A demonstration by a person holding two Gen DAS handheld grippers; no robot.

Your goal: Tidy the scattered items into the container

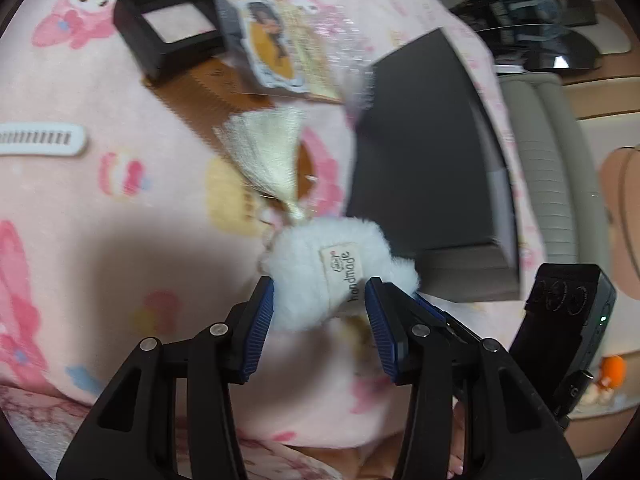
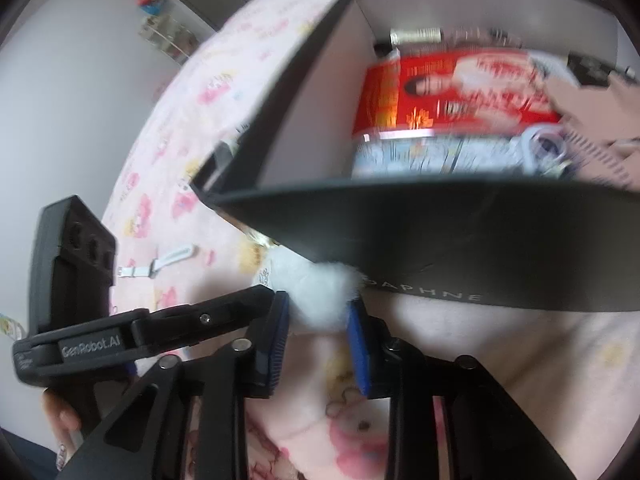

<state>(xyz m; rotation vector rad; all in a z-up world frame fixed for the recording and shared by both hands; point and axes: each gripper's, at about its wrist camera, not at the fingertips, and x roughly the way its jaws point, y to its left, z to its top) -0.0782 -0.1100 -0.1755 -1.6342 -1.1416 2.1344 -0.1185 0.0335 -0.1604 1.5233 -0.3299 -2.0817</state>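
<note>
Pink blanket point(image 2: 168, 128) bears a full black box point(image 2: 400, 220); both claws pinch a white plush point(image 1: 332, 276).

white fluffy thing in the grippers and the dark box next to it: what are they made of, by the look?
White plush pouch: fuzzy fleece or faux fur, going by the soft ragged outline and the sewn fabric tag reading "handmade". Dark box: probably matte paperboard, with thin flat walls, a pale inner face and printed lettering on the side.
</note>
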